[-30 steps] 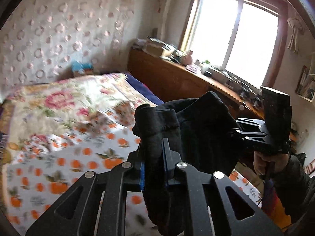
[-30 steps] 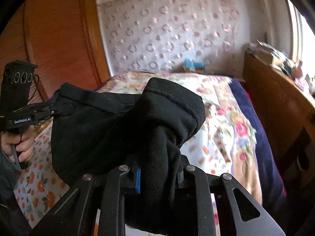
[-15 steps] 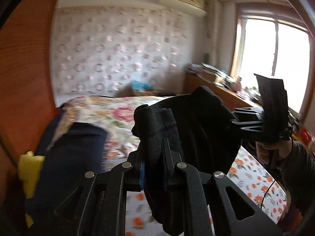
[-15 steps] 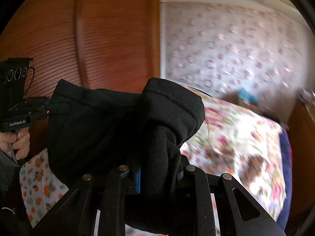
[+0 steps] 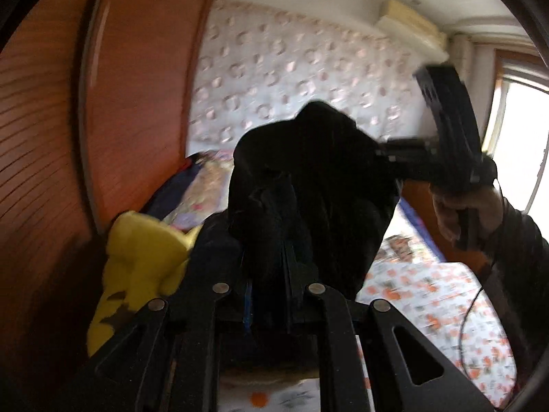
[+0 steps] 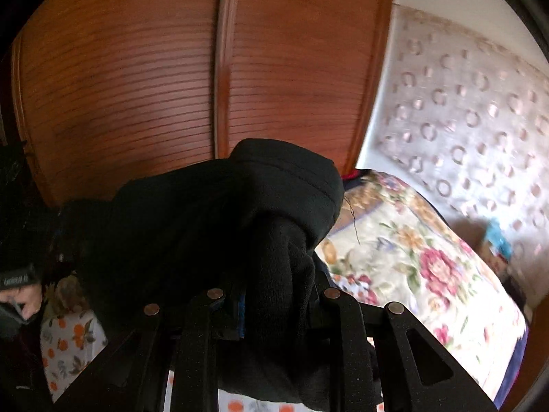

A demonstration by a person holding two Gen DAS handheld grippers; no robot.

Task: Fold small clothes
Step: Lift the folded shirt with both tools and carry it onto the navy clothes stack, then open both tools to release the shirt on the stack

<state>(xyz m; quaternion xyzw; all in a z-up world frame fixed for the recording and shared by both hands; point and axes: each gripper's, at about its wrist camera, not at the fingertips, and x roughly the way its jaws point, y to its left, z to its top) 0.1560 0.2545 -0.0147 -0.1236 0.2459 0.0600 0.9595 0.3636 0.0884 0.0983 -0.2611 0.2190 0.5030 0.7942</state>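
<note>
A wooden wardrobe (image 6: 137, 79) with slatted doors fills my view behind the work, and below it runs the bed (image 5: 429, 288) under its flowered cover. I have the black garment (image 5: 315, 199) slung in the air between my two tools, clear of the bed, its long axis running from one grip across to the other. My left gripper (image 5: 271, 274) has its fingers clamped on one bunched end of the cloth, which rises straight out of them and blocks most of that camera. My right gripper (image 6: 274, 302) is closed on the other end, a thick rolled hem that bulges up over the fingers. In the left view the right tool sits off to the right and a little higher, with the cloth hanging slack between. Just beside the garment on the left, by the wardrobe, I see a yellow garment (image 5: 137, 261) and a dark blue piece (image 5: 212, 240) lying on the bed. I judge neither hand is nearer that pile by much; the left looks closest. Setting the black piece down there turns on keeping it level across both grips.
</note>
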